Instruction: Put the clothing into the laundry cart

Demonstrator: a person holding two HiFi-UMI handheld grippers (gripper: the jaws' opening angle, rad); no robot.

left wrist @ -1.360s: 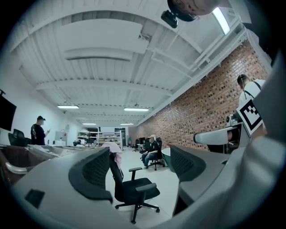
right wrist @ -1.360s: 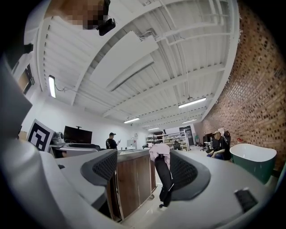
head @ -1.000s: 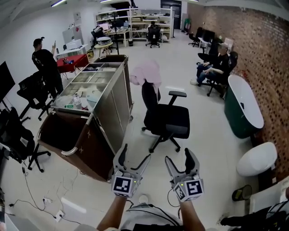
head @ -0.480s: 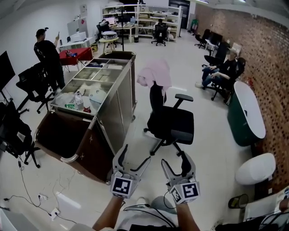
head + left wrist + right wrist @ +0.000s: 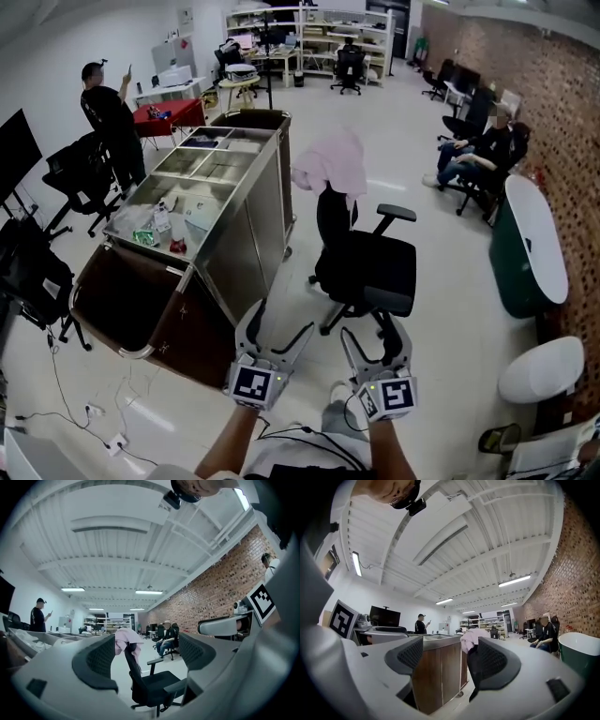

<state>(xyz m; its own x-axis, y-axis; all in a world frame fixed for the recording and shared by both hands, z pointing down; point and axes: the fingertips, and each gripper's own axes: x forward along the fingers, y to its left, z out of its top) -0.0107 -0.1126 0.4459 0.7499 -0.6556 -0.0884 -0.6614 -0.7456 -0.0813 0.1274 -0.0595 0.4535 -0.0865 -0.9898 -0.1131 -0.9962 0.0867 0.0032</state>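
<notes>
The left forearm (image 5: 228, 442) and right forearm (image 5: 387, 454) reach forward side by side. The left gripper (image 5: 279, 326) and right gripper (image 5: 375, 337) are held level and near each other, each with its jaws apart and gripping nothing.

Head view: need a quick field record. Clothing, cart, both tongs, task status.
clothing: pink garment, draped over the backrest of the office chair
cart: laundry cart, left of the chair with bare floor between them
left tongs: open, nothing between the jaws
right tongs: open, nothing between the jaws
tongs position: side by side, short of chair and cart, touching neither
status: garment not yet picked up, none of it in the cart
</notes>
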